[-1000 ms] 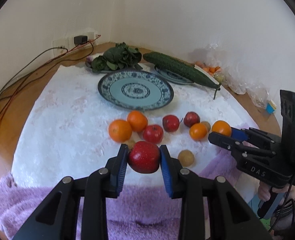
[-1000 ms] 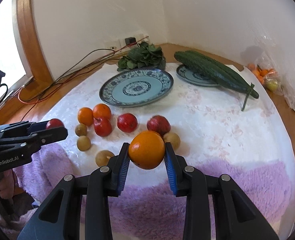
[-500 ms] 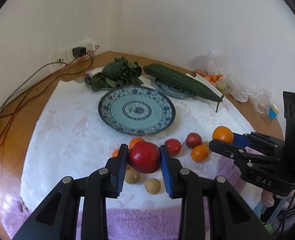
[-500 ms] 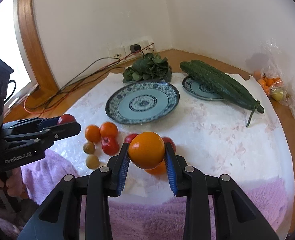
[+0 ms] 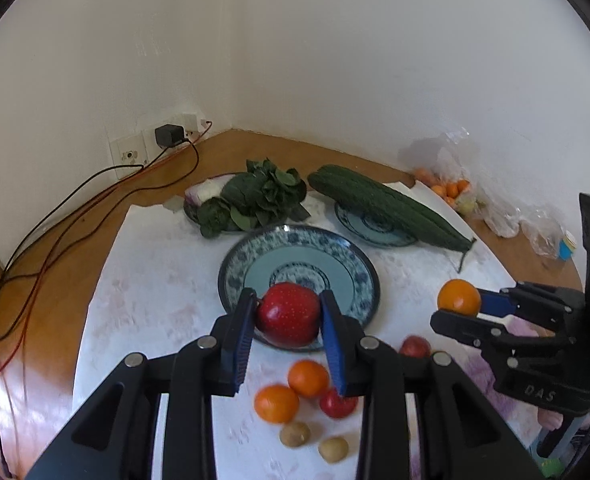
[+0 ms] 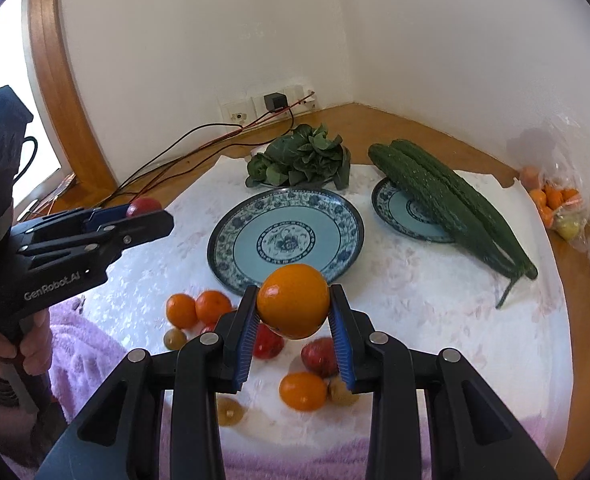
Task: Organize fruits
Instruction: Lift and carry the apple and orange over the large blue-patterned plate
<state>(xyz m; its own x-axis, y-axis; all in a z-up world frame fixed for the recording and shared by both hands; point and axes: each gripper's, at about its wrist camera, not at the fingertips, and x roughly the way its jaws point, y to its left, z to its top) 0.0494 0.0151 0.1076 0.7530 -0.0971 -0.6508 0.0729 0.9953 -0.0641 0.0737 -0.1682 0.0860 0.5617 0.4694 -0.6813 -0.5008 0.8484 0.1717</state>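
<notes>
My left gripper is shut on a red apple and hangs over the near rim of the empty blue patterned plate. My right gripper is shut on an orange, held above the near edge of the same plate. In the left wrist view the right gripper shows at the right with its orange. In the right wrist view the left gripper shows at the left with the apple. Several oranges, red apples and small brown fruits lie on the white cloth below.
Leafy greens sit on a dish behind the plate. Two long cucumbers lie across a second blue plate at the right. A plastic bag of small fruits rests by the wall. Cables run from wall sockets.
Both grippers rose and moved forward with their fruits, from above the loose fruit pile to over the near rim of the empty plate. Their grips stayed the same.
</notes>
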